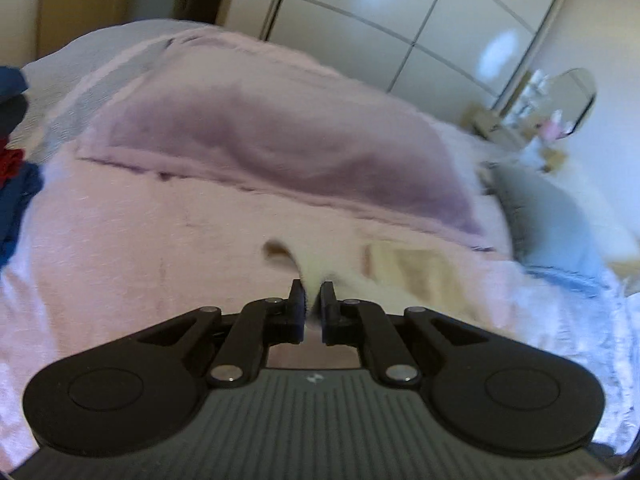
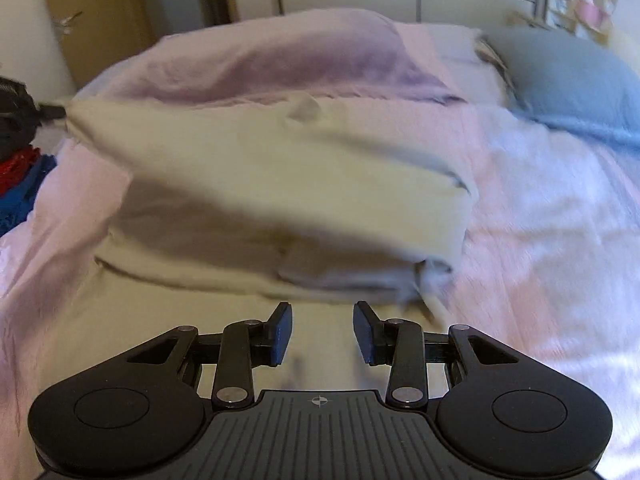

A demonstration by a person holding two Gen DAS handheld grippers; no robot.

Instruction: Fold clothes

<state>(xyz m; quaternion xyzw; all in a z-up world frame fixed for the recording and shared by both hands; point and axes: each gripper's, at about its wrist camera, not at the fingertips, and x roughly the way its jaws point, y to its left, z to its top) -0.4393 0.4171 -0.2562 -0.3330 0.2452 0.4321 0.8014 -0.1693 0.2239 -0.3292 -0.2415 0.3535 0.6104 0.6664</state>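
A cream garment (image 2: 260, 160) lies partly folded on the pink bedspread (image 2: 540, 220). Its left corner is lifted and stretched taut. My left gripper (image 1: 312, 294) is shut on a pinch of that cream cloth (image 1: 384, 280). The right wrist view shows the same left gripper (image 2: 60, 113) at the far left edge, holding the raised corner. My right gripper (image 2: 322, 320) stands open just above the near part of the garment, with nothing between its blue pads.
A purple pillow (image 2: 300, 60) and a blue-grey pillow (image 2: 568, 80) lie at the far side of the bed. A pile of red and blue clothes (image 2: 20, 176) sits at the left edge. A wardrobe (image 1: 400, 20) and a dresser with a mirror (image 1: 560, 100) stand beyond.
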